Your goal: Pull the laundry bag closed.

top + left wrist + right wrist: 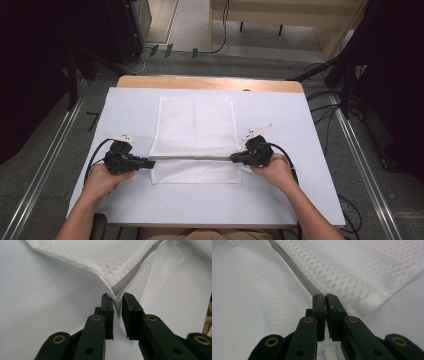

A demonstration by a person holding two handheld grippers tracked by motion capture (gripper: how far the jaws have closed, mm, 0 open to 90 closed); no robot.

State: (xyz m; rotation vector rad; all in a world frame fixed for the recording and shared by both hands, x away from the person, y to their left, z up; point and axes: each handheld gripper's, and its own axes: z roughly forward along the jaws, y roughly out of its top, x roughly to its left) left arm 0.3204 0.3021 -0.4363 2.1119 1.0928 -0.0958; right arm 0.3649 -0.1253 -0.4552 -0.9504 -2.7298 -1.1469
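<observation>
A white mesh bag (195, 125) lies flat on the white table (280, 200), its grey zipper (192, 158) running left to right near the front. My left gripper (151, 162) is at the zipper's left end. In the left gripper view the bag's corner (110, 277) hangs between the jaws of that gripper (117, 298), which stand slightly apart with a gap beside the cloth. My right gripper (233, 159) is at the zipper's right end. In the right gripper view this gripper (325, 298) is shut on the zipper (294, 267) where it ends.
The white cover leaves a wooden strip (210, 82) bare at the table's far edge. Dark stands and cables (330, 105) crowd the floor on both sides. Bare white surface lies to the left and right of the bag and in front of it.
</observation>
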